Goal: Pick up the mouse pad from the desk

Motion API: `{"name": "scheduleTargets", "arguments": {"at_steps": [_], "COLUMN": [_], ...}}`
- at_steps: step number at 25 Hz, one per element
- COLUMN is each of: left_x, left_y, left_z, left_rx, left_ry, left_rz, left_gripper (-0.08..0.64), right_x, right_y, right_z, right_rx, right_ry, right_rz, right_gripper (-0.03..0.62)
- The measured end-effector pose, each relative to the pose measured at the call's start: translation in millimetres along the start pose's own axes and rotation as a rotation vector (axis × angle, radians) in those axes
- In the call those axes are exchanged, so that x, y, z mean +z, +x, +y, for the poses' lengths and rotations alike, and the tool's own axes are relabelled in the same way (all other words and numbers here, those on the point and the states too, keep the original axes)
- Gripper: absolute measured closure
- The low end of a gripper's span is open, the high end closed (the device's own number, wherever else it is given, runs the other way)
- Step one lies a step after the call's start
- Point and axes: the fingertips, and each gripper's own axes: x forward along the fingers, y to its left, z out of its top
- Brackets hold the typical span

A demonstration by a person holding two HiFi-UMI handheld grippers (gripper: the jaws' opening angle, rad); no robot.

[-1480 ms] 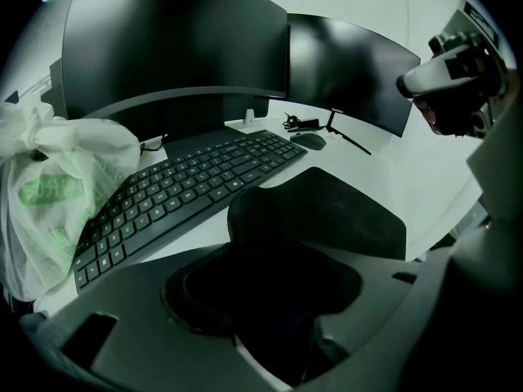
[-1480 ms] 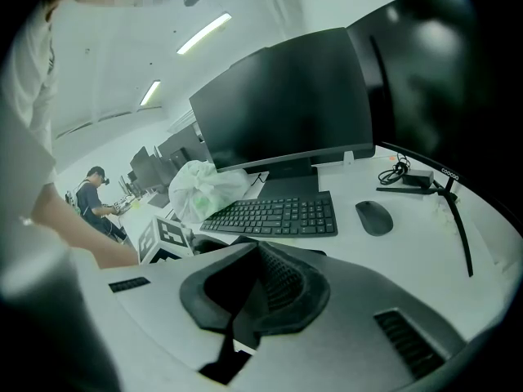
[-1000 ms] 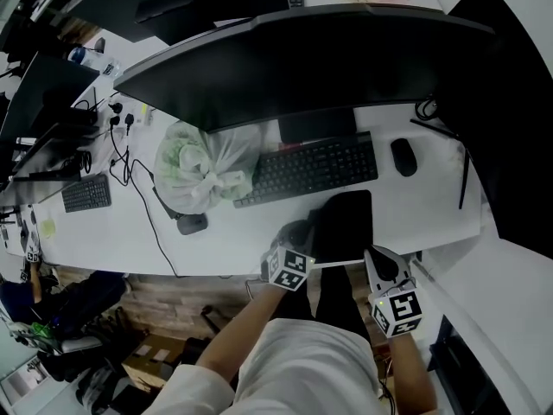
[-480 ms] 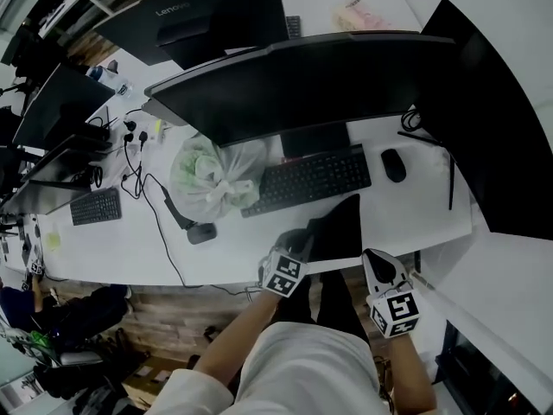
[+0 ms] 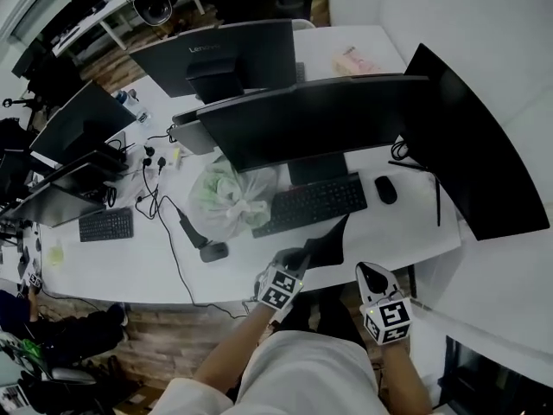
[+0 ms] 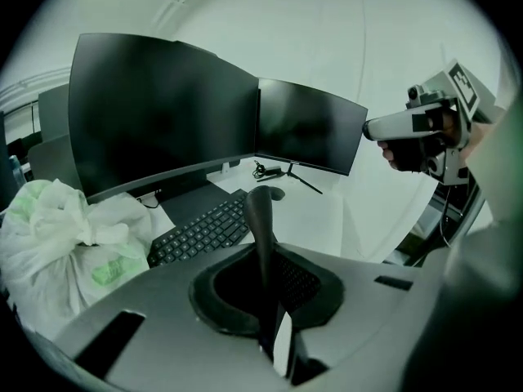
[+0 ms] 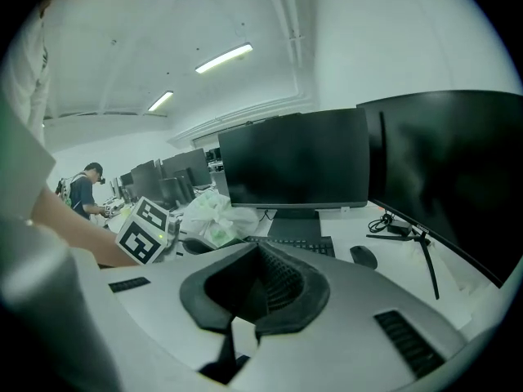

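The black mouse pad [image 5: 328,240] hangs off the white desk [image 5: 130,262], tilted up on edge near the front rim. My left gripper [image 5: 299,263] is shut on its near corner. In the left gripper view the mouse pad [image 6: 260,235] rises edge-on as a thin dark strip from between the closed jaws of the left gripper [image 6: 268,305]. My right gripper [image 5: 372,276] floats to the right of the pad, apart from it. Seen from its own camera, the right gripper [image 7: 256,299] has its jaws together with nothing between them.
Behind the pad lie a black keyboard [image 5: 313,202] and a black mouse [image 5: 385,189]. A knotted white plastic bag [image 5: 232,199] sits to the left. A curved monitor [image 5: 302,119] and an angled monitor [image 5: 462,145] stand behind. Cables [image 5: 164,214] trail across the desk's left part.
Both grippers have risen. The mouse pad, flat on the desk's front edge a second ago, has come up with the left gripper and now hangs tilted above the desk.
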Motion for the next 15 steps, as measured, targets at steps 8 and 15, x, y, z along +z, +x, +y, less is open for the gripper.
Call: {"name": "scheduleTargets", "arguments": {"at_steps": [8, 15], "left_x": [19.6, 29.5], "left_y": [-53.2, -99.6], "left_z": [6.5, 6.2], "left_rx": [0.012, 0.045], "left_ry": [0.022, -0.008], "left_rz": [-0.07, -0.137], "left_gripper": [0.515, 0.515], "right_x": [24.9, 34.9], "right_y": [-18.3, -35.3], "right_z": [26.3, 52.2], "right_rx": [-0.037, -0.013], "right_ry": [-0.05, -0.087], "right_rz": [-0.053, -0.084], "right_gripper": [0.58, 0.58]}}
